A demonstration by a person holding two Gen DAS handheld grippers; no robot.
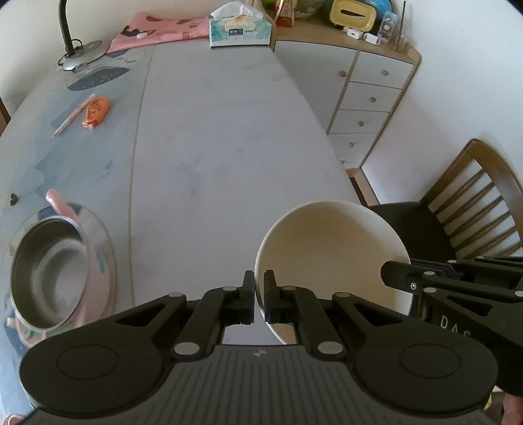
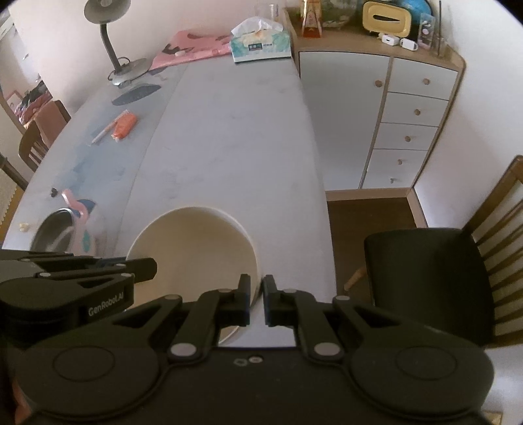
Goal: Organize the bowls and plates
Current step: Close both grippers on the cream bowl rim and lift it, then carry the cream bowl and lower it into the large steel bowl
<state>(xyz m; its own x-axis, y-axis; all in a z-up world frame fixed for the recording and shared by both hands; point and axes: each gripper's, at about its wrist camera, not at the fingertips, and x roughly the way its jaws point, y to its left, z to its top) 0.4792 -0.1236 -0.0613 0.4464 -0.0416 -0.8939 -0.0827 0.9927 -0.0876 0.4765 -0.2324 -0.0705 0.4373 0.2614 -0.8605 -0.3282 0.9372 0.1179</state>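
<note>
Between both tongs, a plain cream bowl [image 1: 330, 258], rim pinched.

left gripper [image 1: 259, 287] clamped, right gripper [image 2: 256, 291] clamped

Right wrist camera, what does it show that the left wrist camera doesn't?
Only the right wrist view shows the lamp head, a second chair at far left, and the floor. Only the left wrist view shows the full inside of the steel bowl. Both show the cream bowl, each gripper, left gripper and right gripper, clamped on its rim, and the tissue box.
</note>
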